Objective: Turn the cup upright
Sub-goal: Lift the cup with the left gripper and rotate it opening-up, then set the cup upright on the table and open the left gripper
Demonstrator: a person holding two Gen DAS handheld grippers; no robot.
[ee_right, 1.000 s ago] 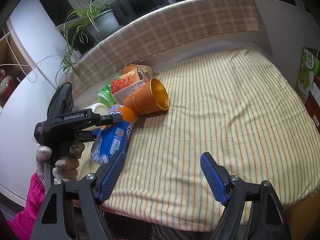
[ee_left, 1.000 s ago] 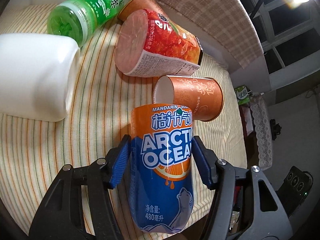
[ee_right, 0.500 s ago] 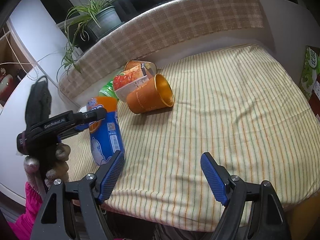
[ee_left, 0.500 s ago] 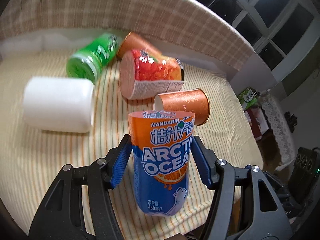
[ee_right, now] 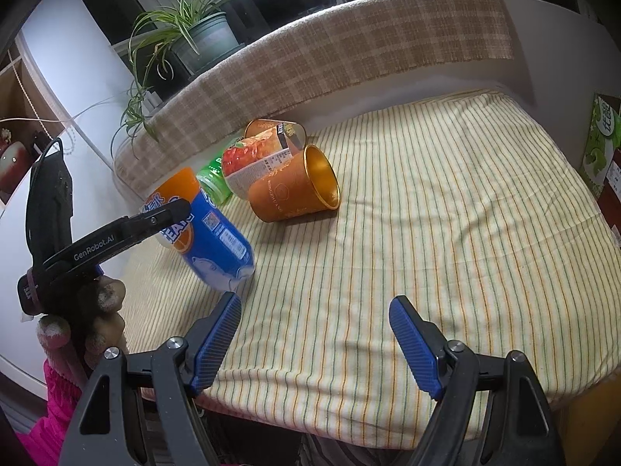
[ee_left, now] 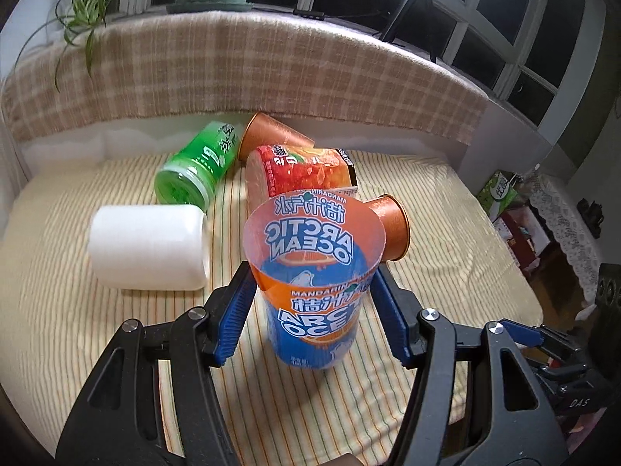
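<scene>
Orange-and-blue Arctic Ocean cup [ee_left: 314, 295], clamped in the left gripper [ee_left: 312, 312], has swung mouth-up, nearly upright; the right gripper [ee_right: 314, 343] stays apart, empty

Blue-orange Arctic Ocean cup [ee_left: 316, 295], mouth up, tilted

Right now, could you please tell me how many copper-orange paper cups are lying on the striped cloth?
2. One copper-orange cup lies on its side in front of the pile, mouth toward the right gripper; the other lies at the back behind the red noodle cup. More could be hidden.
</scene>
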